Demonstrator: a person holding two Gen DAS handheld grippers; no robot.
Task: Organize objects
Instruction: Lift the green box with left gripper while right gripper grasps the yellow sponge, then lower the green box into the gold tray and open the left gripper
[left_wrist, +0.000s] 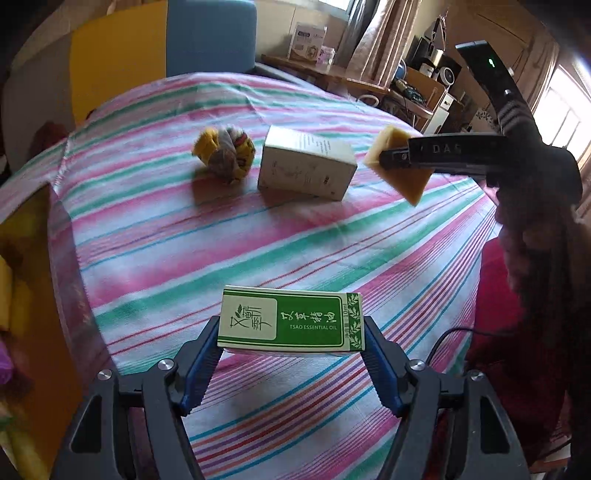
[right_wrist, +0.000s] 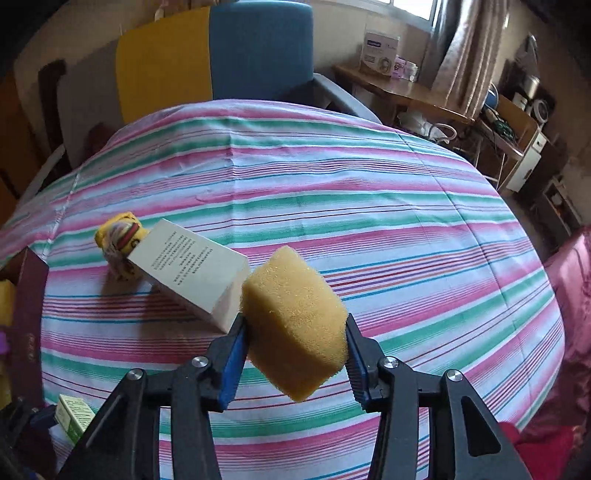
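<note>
Left gripper (left_wrist: 291, 343) clamped on a green box (left_wrist: 291, 320) labelled "TSAO ESSENTIAL OIL", blue pads pressed against its 2 short ends, box held flat and lifted off the striped cloth (left_wrist: 295, 240). Same green box (right_wrist: 75, 412) peeking in at the lower left corner of the right wrist view.

Right gripper (right_wrist: 295, 339) squeezing a yellow sponge (right_wrist: 295, 325), jaws pinching its 2 sides, sponge tilted with 1 corner pointing down. From the left wrist view, same right gripper (left_wrist: 384, 158) coming in from the right, sponge (left_wrist: 400, 168) hanging in the air above the cloth, just right of the white box (left_wrist: 306, 166).

White box (right_wrist: 192, 273) lying on its side on the cloth, small printed text on the upper face, angled a bit. Yellow patterned cloth bundle (left_wrist: 225, 153) sitting just left of it, close but apart in the left wrist view; half hidden behind the box in the right wrist view (right_wrist: 118, 240).

Dark reddish box wall (right_wrist: 29, 325) at the far left edge of the table, some yellow stuff inside, too blurred to make out. Blue and yellow chair back (right_wrist: 221, 51) behind the table, wooden desk (right_wrist: 399, 92) with clutter off to the right by the curtains.
</note>
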